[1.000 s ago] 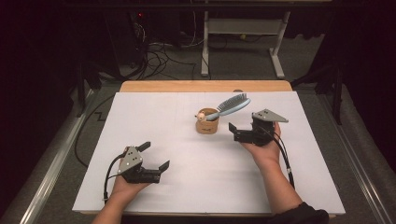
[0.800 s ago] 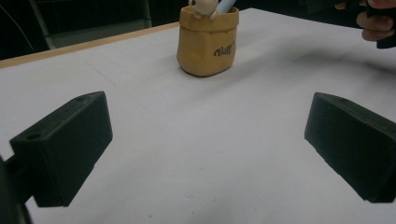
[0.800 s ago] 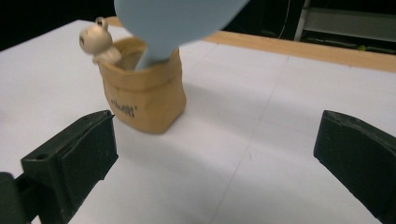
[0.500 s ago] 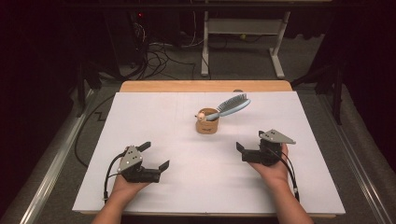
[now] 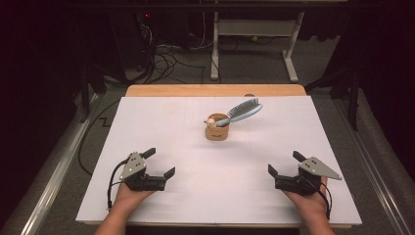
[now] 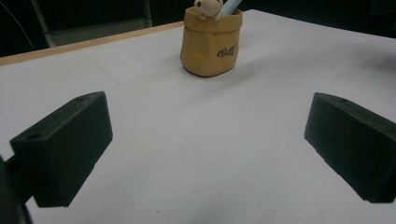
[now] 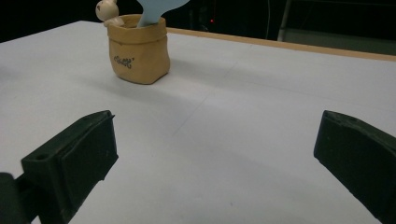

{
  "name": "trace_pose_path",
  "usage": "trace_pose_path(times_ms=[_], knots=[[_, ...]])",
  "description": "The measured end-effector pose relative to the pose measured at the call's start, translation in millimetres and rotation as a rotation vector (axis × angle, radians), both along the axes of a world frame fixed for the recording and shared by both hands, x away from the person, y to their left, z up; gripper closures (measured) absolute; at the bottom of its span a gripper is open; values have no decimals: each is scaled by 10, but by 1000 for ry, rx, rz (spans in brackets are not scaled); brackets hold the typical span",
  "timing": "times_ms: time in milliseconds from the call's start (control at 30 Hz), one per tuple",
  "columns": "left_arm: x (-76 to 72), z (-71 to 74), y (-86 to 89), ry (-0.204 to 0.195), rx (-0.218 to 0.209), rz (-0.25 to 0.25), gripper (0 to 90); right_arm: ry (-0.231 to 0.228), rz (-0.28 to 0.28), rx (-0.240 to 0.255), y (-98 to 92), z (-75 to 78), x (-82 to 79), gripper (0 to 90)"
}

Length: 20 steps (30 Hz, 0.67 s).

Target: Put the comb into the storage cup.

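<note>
White table (image 5: 215, 161) spread wide under the high view, a wooden strip along its far edge, dark floor and cables beyond. Down at the near edge, two grippers parked on either side: the left gripper (image 5: 160, 164) sits low at the near left with its jaws spread wide and nothing between them, and the right gripper (image 5: 284, 164) mirrors it at the near right, jaws just as wide, nothing held. Both point inward and forward, toward the middle of the table. And there, well apart from both, is the piece that matters: a small tan pouch-shaped holder (image 5: 217, 131) standing upright, with a pale blue hairbrush (image 5: 241, 112) stuck handle-down into it, bristle head leaning out to the right, and a tiny cream figurine (image 5: 210, 119) perched at the rim. The left gripper view puts the holder (image 6: 212, 41) straight ahead between its open jaws; the right gripper view has it off to the left. My read: the brush sits in the holder and this looks like a rest position, hands off. If anything is left, it calls for a long reach forward to the brush's head without tipping that light holder.
</note>
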State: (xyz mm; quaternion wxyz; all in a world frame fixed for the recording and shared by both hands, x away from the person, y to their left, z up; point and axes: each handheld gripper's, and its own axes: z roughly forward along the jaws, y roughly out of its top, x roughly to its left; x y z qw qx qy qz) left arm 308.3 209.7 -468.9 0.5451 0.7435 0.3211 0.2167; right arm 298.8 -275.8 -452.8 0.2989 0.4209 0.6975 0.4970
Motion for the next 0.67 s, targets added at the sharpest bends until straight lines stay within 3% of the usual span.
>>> trace_pose_path(times_ms=[133, 267, 667], knots=[[-12, 14, 13, 3, -12, 1, 16, -42, -6, 26, -102, 55, -143, 3], [-10, 10, 12, 9, -14, 0, 15, -65, -3, 45, -116, 80, -154, 3], [-29, 39, 85, 3, -63, 12, 15, -43, -2, 49, -125, 27, -125, 3]])
